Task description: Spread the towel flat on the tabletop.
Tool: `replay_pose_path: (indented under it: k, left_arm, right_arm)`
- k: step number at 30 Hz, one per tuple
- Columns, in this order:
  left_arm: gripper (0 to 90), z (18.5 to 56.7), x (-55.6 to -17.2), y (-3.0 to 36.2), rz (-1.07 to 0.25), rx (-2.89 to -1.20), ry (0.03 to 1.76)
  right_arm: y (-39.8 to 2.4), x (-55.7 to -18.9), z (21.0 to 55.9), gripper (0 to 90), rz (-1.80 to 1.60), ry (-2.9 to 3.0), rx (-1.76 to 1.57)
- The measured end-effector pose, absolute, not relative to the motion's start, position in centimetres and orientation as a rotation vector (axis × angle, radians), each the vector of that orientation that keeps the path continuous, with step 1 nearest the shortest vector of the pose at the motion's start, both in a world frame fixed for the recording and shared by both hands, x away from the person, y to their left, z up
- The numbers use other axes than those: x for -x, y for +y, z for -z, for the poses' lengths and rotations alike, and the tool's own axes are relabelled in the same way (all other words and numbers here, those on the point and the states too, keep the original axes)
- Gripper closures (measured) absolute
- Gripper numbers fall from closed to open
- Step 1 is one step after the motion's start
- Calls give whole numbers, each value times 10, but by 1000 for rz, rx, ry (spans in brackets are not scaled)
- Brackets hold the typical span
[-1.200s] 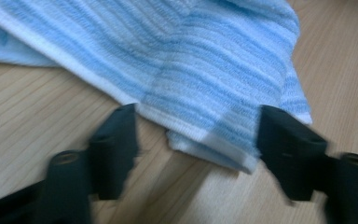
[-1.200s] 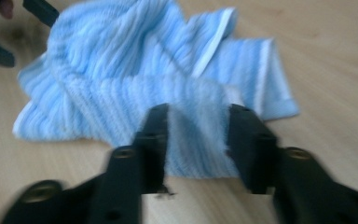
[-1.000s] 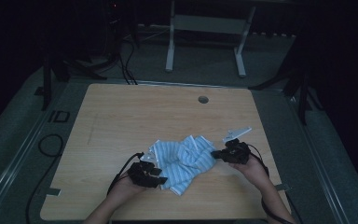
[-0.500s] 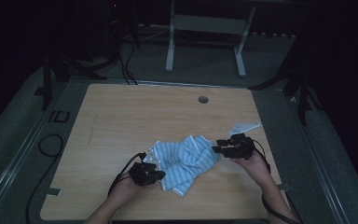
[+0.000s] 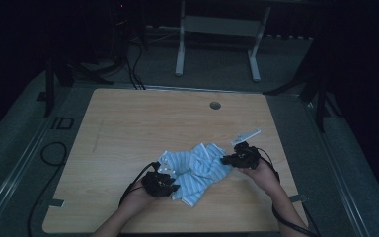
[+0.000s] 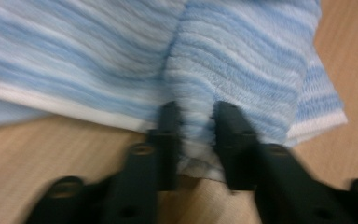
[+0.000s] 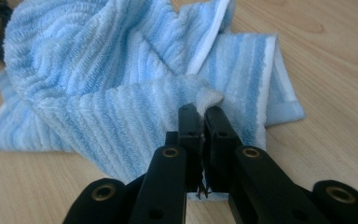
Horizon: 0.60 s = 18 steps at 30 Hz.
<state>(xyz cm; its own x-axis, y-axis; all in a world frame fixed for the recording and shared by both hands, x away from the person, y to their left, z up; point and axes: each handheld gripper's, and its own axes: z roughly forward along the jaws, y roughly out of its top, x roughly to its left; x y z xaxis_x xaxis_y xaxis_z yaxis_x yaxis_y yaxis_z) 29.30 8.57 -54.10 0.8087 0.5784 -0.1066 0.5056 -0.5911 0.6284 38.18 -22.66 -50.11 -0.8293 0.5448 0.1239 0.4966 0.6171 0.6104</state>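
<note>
A crumpled, ribbed towel [image 5: 197, 170] with blue and white stripes lies near the front of the wooden table [image 5: 128, 128]. The left gripper [image 6: 195, 122] has just been closing on a thick fold; the right gripper [image 7: 200, 112] has just closed and pinches the white hem.

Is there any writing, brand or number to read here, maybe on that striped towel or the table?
None on the towel or the table.
"ID": that is how a dark mark on the floor left of the table seems to read; too dim to be sure.
</note>
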Motion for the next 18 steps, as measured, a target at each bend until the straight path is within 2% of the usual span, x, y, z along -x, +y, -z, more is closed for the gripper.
replay_pose_path:
  k: [5, 9, 13, 18]
  left_arm:
    - [834, 536, -293, 88, -155, -2320, 795]
    - [845, 511, -303, 115, -286, -2279, 847]
    - [848, 490, -311, 138, -333, -2222, 892]
    - [845, 459, -307, 142, -413, -2205, 849]
  right_arm:
    - [-227, -378, 496, 869, -1000, 2744, -874]
    - [-240, -374, 478, 874, -1074, 2660, -914]
    - [-254, -363, 462, 875, -1198, 2606, -906]
    - [-256, -342, 441, 875, -1307, 2560, -846]
